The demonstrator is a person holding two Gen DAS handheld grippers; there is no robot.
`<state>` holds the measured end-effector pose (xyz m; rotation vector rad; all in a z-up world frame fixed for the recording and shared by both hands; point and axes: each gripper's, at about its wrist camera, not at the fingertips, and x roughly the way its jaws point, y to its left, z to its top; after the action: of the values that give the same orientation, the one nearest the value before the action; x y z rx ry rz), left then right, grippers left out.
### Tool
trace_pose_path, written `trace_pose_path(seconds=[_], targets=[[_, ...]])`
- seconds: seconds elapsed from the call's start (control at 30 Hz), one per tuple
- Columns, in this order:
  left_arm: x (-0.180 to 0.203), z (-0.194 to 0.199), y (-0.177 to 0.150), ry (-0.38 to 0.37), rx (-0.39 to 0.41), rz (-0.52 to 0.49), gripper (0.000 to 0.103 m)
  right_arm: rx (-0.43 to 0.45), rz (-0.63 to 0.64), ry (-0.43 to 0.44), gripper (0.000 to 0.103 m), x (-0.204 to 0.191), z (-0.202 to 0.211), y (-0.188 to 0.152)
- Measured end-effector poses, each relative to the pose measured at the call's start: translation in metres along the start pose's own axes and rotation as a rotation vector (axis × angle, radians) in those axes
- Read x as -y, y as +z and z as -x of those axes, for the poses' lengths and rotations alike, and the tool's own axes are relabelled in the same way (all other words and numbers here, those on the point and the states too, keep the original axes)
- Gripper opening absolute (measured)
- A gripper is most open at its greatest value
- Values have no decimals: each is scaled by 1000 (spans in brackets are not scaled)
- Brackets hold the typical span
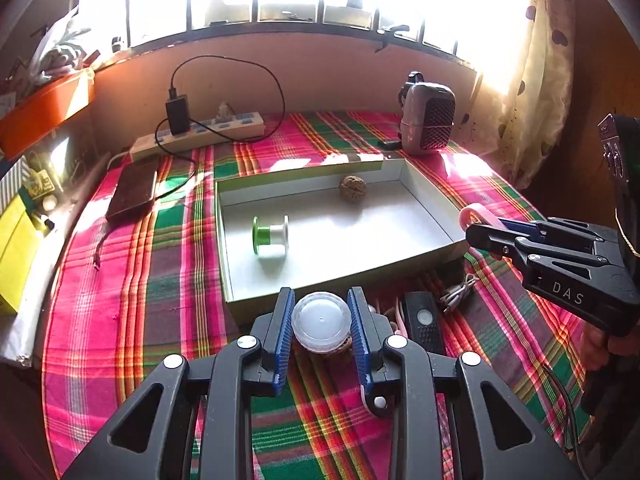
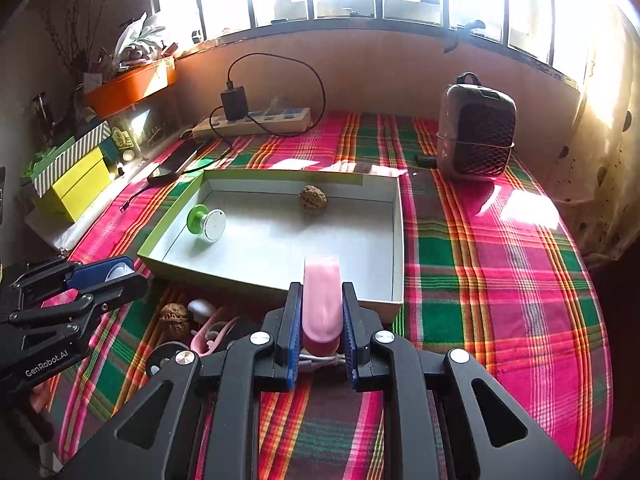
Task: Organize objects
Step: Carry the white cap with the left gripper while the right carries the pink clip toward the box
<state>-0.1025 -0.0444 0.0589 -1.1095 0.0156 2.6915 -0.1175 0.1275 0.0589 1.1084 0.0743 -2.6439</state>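
A shallow white box lies on the plaid cloth. Inside it are a green and white spool and a walnut. My left gripper is shut on a small clear round container, held just short of the box's near edge; it also shows in the right wrist view. My right gripper is shut on a pink oblong object at the box's near right corner; it also shows in the left wrist view.
In front of the box lie a second walnut, a pink clip, a black remote and a white cable. A power strip, phone and grey speaker stand behind.
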Motion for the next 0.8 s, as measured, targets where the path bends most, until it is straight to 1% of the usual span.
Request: trace_pose_path(seconds=[0.27, 0.47, 0.67, 0.8], targets=[[-2, -21, 30, -6, 16, 32, 25, -3, -3, 1, 19, 7, -18, 25], [2, -42, 47, -5, 8, 26, 25, -14, -12, -5, 19, 12, -40, 43], [3, -69, 63, 4, -14, 29, 25, -44, -13, -16, 19, 19, -65, 57], [-1, -89, 69, 13, -49, 41, 25, -67, -12, -20, 19, 23, -82, 62]])
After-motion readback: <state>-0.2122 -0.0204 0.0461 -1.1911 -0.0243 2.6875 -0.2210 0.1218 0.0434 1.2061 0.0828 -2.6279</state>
